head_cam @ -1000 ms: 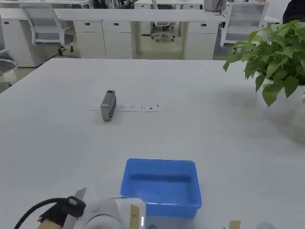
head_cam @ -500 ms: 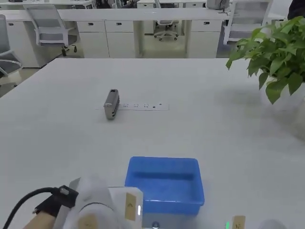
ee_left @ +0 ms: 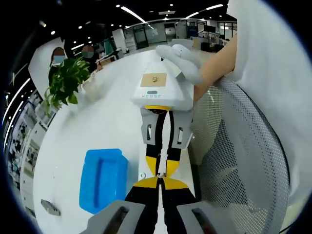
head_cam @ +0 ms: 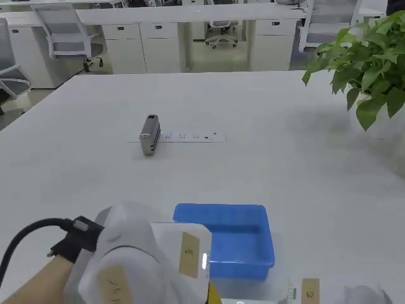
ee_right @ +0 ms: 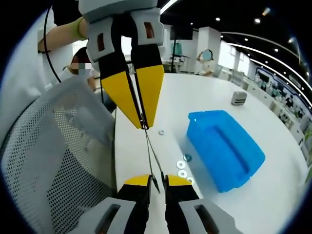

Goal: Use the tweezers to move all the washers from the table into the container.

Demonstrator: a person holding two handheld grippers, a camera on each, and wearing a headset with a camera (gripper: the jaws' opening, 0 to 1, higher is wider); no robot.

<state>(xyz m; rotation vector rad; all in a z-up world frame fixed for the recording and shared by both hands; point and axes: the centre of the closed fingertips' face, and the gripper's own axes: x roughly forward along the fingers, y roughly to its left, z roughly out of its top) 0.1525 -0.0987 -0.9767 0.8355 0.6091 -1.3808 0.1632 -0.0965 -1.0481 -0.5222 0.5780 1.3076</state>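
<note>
Tweezers (ee_right: 150, 153): joined end clamped in left gripper (ee_right: 144, 124), legs pinched between right gripper (ee_right: 157, 181) jaws
Washers (ee_right: 183, 165): four on table (ee_right: 209, 97), near container (ee_right: 224, 146)
Container: looks empty
Progress: none moved, all left to do

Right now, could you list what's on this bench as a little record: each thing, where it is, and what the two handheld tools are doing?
tweezers: thin, running between the two grippers
left gripper: jaws shut on the tweezers' far end
right gripper: jaws either side of the near end; grip unclear
washers: several loose on the table, near its edge
container: blue, beside the washers, no washers seen inside
table: white
</note>
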